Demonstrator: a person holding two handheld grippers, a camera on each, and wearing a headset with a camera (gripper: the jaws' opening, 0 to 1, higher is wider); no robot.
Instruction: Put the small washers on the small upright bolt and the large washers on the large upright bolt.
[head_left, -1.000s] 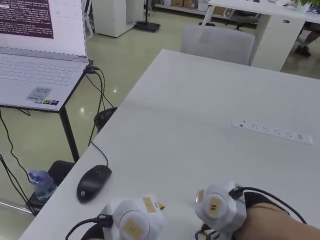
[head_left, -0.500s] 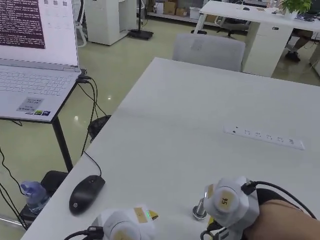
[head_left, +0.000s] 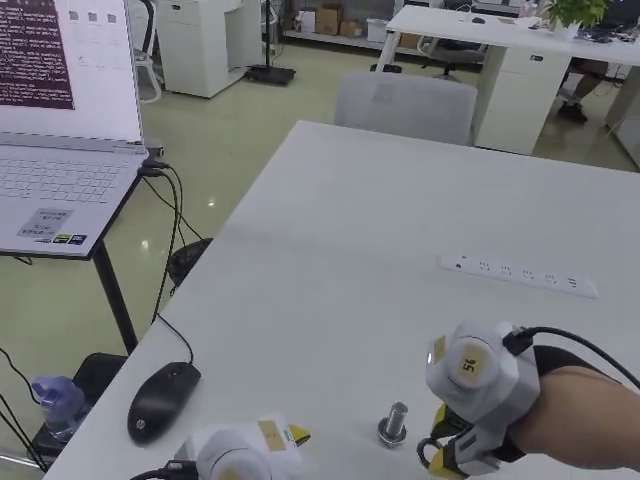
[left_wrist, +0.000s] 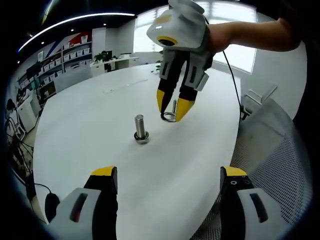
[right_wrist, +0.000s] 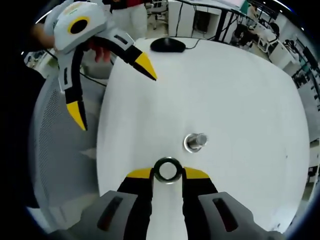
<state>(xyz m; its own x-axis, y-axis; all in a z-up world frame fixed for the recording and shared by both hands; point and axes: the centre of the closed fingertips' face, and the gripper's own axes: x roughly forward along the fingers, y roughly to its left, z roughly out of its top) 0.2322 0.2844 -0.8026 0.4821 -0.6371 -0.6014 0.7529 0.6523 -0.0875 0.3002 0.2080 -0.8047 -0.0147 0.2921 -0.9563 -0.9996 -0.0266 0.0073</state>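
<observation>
Washer (right_wrist: 167, 159), judged a light, stiff, slippery metal ring best gripped across its outer edge, sat pinched between the jaws of the right gripper (right_wrist: 167, 173) near the upright bolt (right_wrist: 196, 141), while the left gripper (left_wrist: 168, 174) hung with jaws spread.

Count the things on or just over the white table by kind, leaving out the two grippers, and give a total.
Bolt: 1, standing upright
Washer: 1, held in the right gripper
Computer mouse: 1
Power strip: 1
Total: 4
</observation>
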